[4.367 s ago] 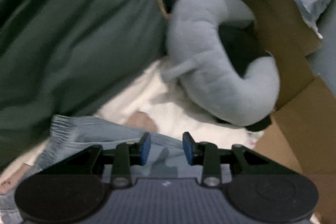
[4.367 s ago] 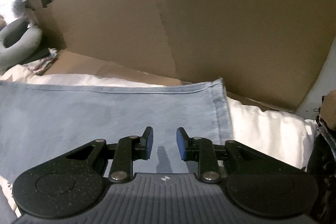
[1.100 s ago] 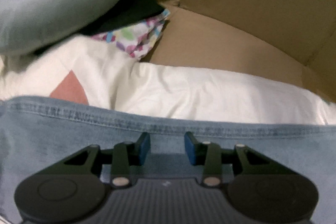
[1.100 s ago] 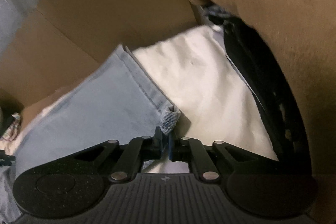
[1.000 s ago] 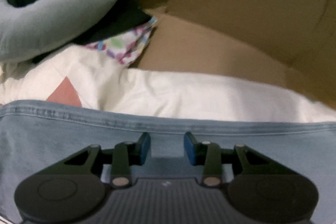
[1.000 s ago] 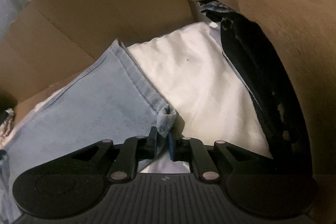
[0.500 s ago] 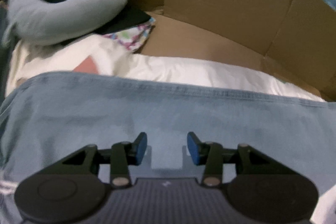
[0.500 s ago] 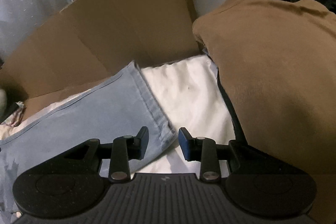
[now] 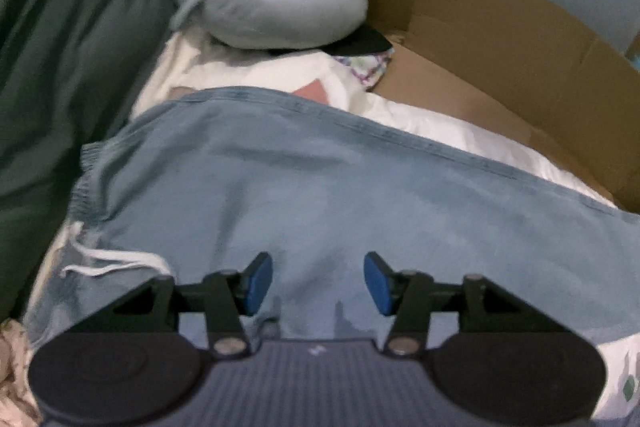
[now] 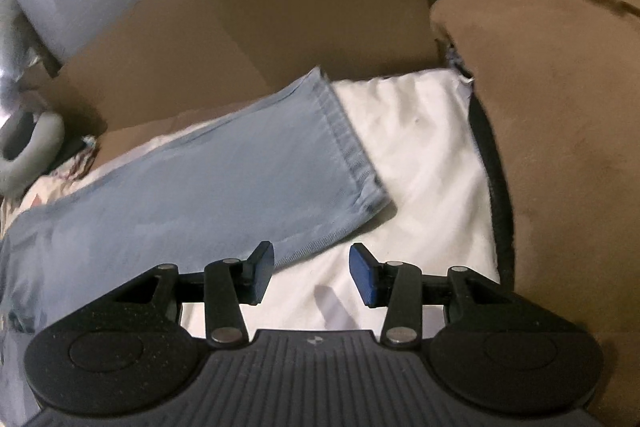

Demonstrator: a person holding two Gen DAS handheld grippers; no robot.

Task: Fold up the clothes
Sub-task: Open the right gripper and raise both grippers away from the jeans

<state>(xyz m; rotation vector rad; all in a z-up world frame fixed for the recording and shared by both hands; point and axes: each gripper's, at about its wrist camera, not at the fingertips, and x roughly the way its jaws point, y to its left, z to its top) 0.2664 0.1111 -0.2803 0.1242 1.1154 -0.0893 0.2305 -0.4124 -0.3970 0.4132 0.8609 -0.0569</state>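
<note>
So, one pair of light-blue jeans [image 9: 340, 195] lies flat across the white sheet [image 10: 416, 155], hem end toward the brown cushion [image 10: 560, 155]. Left gripper [image 9: 318, 283] hovers over the denim, jaws spread, gripping nothing; right gripper [image 10: 311, 273] likewise gapes beside the hem (no readable writing anywhere). One drawstring [image 9: 108, 261], one grey neck pillow [image 9: 276, 7], cardboard [image 10: 260, 39] behind.

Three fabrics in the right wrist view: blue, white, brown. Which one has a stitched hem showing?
The light blue jeans: a stitched hem runs across the leg end, which lies flat on the white sheet. The brown blanket shows none.
</note>
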